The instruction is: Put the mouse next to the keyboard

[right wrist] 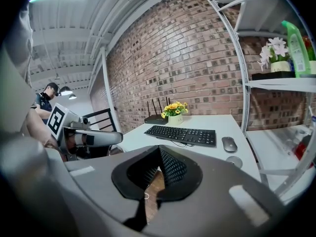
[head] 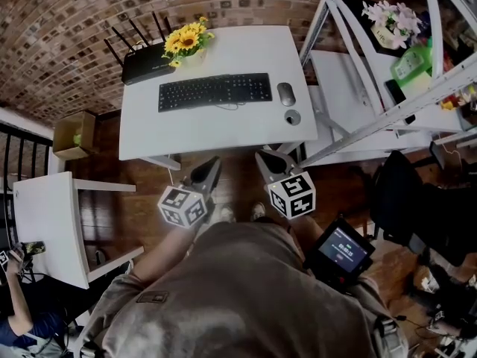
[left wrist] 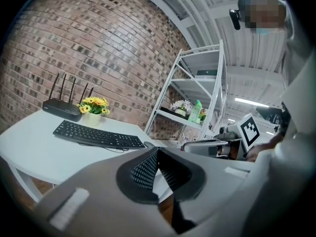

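- Lying on white rectangular surface point(head: 223, 129): grey oval mouse point(head: 285, 93), just right of black flat keyboard point(head: 215, 91).
- Left gripper point(head: 209, 168), right gripper point(head: 267, 162): jaws together, empty, off surface's near edge.

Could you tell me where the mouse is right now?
In the head view, the grey oval mouse lies on the white table, just right of the black keyboard.

head view: steep down | L/R gripper views: low, fwd | shared: keyboard point(head: 215, 91), table point(head: 223, 129)
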Demonstrator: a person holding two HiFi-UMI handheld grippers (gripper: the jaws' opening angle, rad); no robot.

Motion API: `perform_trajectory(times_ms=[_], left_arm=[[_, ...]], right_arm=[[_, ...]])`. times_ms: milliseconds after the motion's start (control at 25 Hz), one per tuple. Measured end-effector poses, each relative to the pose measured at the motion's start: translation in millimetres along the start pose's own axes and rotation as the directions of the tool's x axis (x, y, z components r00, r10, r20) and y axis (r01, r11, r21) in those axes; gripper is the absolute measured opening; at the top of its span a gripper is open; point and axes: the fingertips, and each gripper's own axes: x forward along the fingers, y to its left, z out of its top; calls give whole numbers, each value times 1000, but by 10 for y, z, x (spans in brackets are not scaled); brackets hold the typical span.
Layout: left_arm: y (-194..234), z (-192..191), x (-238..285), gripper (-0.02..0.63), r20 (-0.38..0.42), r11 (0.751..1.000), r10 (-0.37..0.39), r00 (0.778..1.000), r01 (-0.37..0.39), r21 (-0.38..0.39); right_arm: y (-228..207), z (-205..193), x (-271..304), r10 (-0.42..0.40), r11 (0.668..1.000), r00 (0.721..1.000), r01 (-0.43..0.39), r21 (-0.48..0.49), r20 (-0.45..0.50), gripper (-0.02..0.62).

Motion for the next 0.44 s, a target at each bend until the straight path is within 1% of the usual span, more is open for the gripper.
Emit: perform_trajectory(times_ms=[440], left_arm=[[54,30,-15,-3,4,1000,-3,1000,3,3]], right_arm=[[40,27,72,0,1000,1000,0,-18,-4,12]])
